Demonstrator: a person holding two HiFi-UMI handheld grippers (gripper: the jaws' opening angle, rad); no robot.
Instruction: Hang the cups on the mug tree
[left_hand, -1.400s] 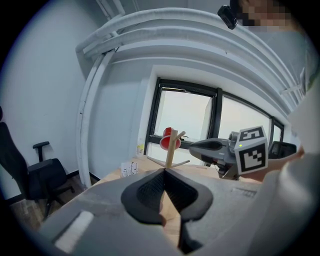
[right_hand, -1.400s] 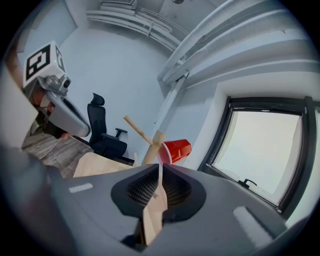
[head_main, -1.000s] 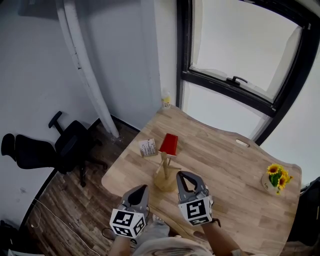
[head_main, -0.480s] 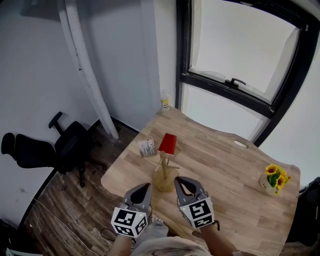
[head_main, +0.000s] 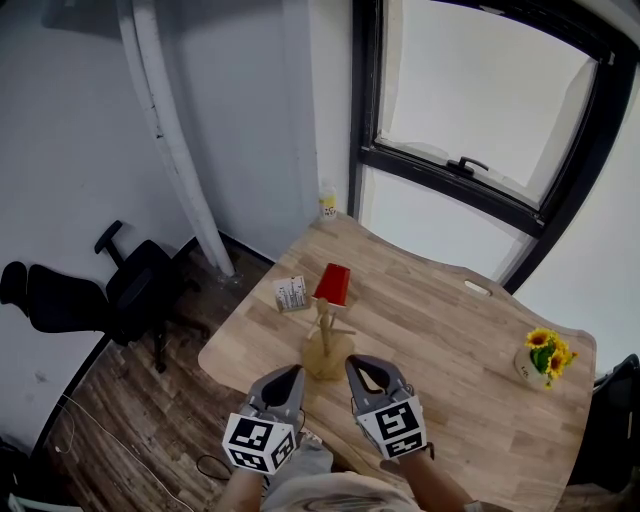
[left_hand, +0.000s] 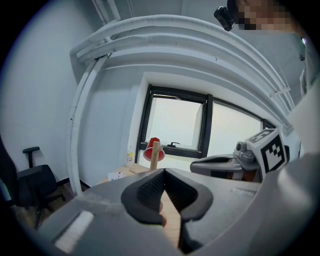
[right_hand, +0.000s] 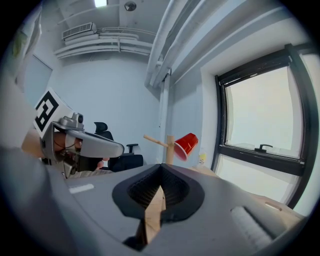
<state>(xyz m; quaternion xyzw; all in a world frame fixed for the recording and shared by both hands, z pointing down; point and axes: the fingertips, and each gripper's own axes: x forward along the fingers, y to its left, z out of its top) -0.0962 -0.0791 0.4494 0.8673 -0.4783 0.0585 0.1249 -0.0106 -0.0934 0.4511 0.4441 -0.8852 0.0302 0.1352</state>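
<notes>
Little changed: left tongs (head_main: 289, 374) and right tongs (head_main: 359, 364) stay shut and empty, so the red cup (head_main: 332, 284) on the mug tree (head_main: 325, 338) seems finished.

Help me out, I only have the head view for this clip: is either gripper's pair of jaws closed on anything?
Observer: No. In its own view the left gripper has its jaws together with nothing between them.
Operator: And the right one?
Observer: The right gripper is likewise shut and empty.
Operator: How does the cup sit on the tree, seen side on?
Observer: In the right gripper view the red cup hangs tilted on the window side of the mug tree, wide end toward the trunk, and a bare peg sticks out on the opposite side.
</notes>
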